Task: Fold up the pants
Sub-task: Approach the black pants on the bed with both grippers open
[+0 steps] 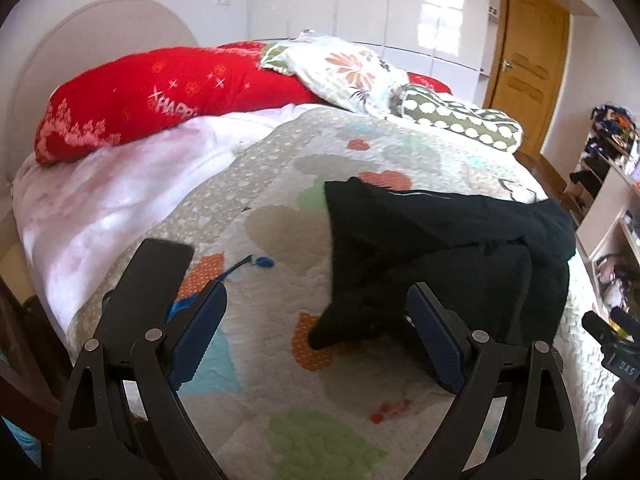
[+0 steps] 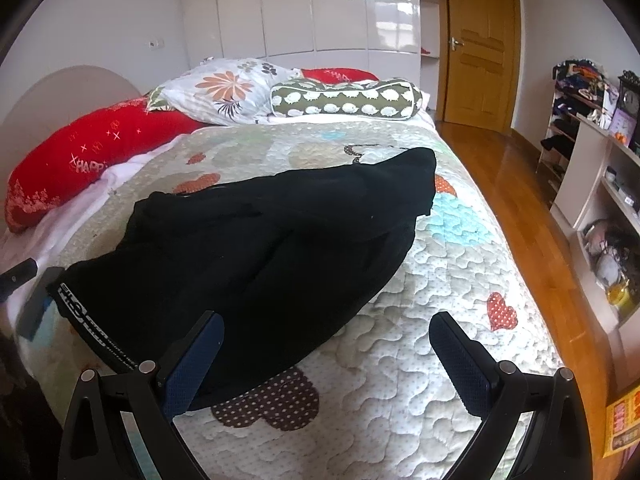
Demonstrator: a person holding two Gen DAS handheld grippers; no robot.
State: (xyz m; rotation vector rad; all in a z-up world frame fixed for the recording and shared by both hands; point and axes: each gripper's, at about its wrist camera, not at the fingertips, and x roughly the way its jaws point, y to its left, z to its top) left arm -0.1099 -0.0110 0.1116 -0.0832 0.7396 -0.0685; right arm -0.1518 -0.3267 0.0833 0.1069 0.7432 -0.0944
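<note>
You're holding both the left gripper (image 1: 316, 332) and right gripper (image 2: 326, 364) spread wide, gripping nothing, hovering over the black pants (image 2: 256, 240) lying rumpled across the quilt (image 2: 440, 280), likely lining up for a waistband grab.

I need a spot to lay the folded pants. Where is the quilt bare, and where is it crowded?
Bare quilt lies right of the pants, out to the floor-side bed edge. Another bare strip runs between the pants and the pillows. Left of the pants, quilt is free up to the white sheet. The head end is crowded with pillows.
</note>
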